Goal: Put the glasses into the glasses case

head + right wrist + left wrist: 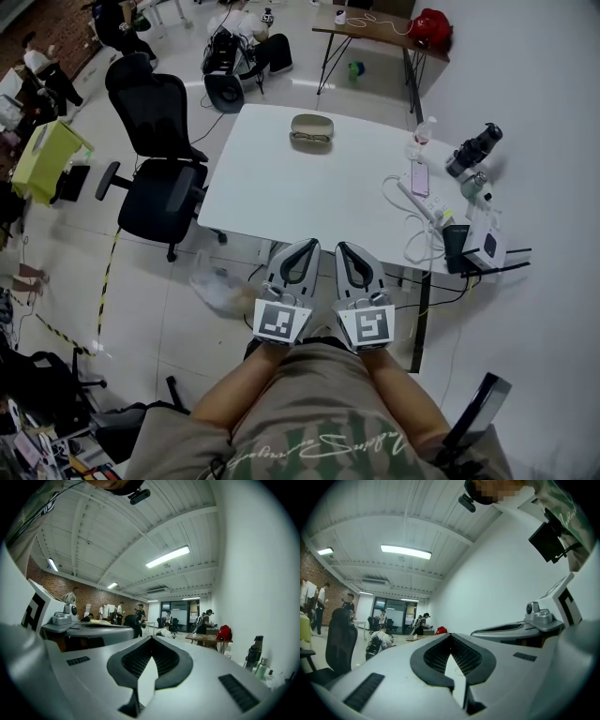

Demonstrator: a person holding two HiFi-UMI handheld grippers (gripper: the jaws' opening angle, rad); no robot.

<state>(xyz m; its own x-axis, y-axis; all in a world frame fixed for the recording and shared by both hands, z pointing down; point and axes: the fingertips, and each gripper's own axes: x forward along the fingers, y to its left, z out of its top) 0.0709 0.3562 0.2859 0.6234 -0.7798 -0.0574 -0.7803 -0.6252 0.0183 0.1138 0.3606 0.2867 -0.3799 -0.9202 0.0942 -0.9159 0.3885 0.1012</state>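
An olive-grey glasses case (312,123) lies at the far side of the white table (309,192). A pair of glasses (310,139) rests just in front of it, touching or nearly touching it. My left gripper (308,245) and right gripper (344,247) are held side by side close to my body, at the table's near edge and far from the case. Both are shut with nothing between the fingers. In the left gripper view the left gripper (451,635) points level across the room, and so does the right gripper (151,638) in its own view. Neither view shows the glasses.
On the table's right side lie a power strip (417,199), a phone (420,177), white cables, a black device (474,148) and a white box (486,242). A black office chair (155,159) stands to the left. A plastic bag (215,287) lies on the floor.
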